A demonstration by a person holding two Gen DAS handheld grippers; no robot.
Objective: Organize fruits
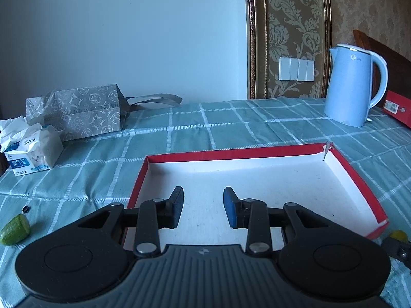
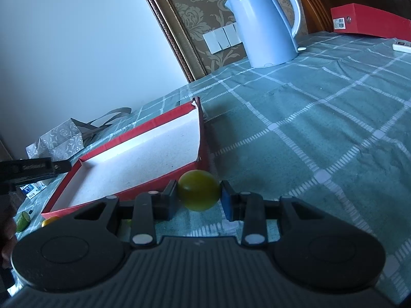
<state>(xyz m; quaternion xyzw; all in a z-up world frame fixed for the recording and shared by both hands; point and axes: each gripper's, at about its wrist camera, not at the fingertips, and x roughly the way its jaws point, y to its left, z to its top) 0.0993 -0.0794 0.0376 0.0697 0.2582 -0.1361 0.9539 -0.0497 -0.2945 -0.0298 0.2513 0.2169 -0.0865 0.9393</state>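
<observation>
A shallow red box (image 1: pixel 355 177) with a white inside lies on the green checked tablecloth; it holds nothing. My left gripper (image 1: pixel 203 206) is open and empty, its fingers over the box's near part. A cut green lime piece (image 1: pixel 15 229) lies on the cloth to the left of the box. My right gripper (image 2: pixel 199 196) is shut on a round yellow-green fruit (image 2: pixel 199 190), held just outside the box's near right corner (image 2: pixel 203 154). In the right wrist view the lime piece (image 2: pixel 23 220) and a small orange-yellow fruit (image 2: pixel 50 221) lie by the box's near left corner.
A light blue electric kettle (image 1: pixel 350 87) stands at the back right. A closed red box (image 2: pixel 372 23) and a white remote (image 2: pixel 402 45) lie beyond it. A patterned grey bag (image 1: pixel 77 110) and a tissue pack (image 1: pixel 28 148) sit at the back left.
</observation>
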